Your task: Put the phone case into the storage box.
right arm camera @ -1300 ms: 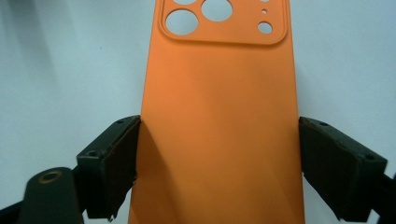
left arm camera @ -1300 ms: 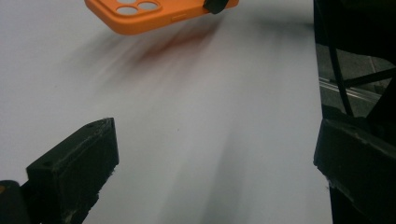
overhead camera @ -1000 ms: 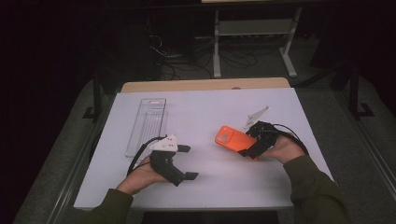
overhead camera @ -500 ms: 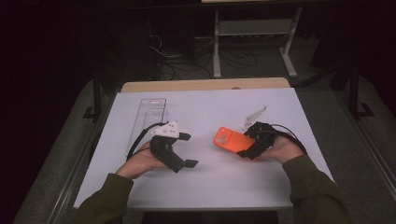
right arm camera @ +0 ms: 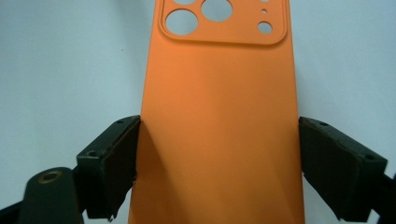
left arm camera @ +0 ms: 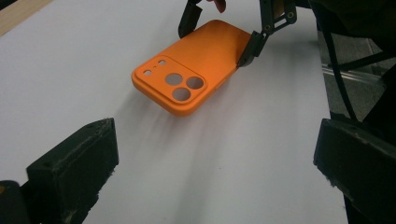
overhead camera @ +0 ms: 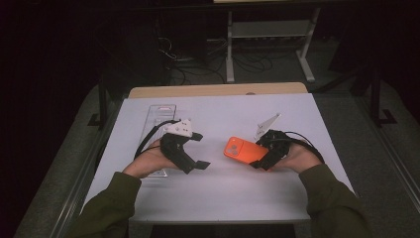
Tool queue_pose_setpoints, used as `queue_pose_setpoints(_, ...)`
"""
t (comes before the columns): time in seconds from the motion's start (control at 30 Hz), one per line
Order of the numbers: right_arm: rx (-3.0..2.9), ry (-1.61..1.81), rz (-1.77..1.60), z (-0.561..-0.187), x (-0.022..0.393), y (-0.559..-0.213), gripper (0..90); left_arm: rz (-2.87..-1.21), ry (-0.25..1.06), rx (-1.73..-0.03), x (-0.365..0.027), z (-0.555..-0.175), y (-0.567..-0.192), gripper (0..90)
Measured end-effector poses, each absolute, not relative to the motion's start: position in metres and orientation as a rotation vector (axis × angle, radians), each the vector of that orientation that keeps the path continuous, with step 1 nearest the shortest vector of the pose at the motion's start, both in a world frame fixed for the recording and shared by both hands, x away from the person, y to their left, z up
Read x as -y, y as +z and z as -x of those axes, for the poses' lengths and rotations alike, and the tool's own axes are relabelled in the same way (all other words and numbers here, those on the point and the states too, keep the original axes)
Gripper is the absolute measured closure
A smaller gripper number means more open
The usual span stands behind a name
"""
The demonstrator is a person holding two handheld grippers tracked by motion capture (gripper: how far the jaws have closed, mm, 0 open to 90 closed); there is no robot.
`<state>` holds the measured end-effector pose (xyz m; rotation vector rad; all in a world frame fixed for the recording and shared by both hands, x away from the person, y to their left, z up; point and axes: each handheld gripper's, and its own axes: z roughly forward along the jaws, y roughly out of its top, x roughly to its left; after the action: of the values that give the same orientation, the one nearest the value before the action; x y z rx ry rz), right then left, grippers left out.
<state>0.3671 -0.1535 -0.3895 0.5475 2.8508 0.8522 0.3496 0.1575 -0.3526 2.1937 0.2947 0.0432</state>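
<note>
jaws clamp orange phone case (right arm camera: pixel 219 135), clear tray (overhead camera: pixel 159 115) behind

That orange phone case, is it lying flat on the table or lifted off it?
Lifted and tilted. The orange phone case hangs over its shadow on the table, its sides pinched in the right tool.

Orange phone case (right arm camera: pixel 219 121): matt, smooth plastic, centre frame. White table sheet (overhead camera: pixel 218 188): matt, smooth. Black gripper pads (left arm camera: pixel 74 170): rough, scuffed rubber-like, lower left. Clear rectangular tray (overhead camera: pixel 159 110): glossy plastic, upper left. Olive sleeves (overhead camera: pixel 109 208): cloth.
</note>
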Motion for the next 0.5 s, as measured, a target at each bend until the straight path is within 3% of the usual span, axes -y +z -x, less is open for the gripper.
queue_pose_setpoints(0.5, -2.886, 0.837, -0.487, -0.3669, 0.1474, -0.3871, 15.3, -2.258, 0.053, -0.251, -0.1501, -0.3598, -0.3476, 0.0)
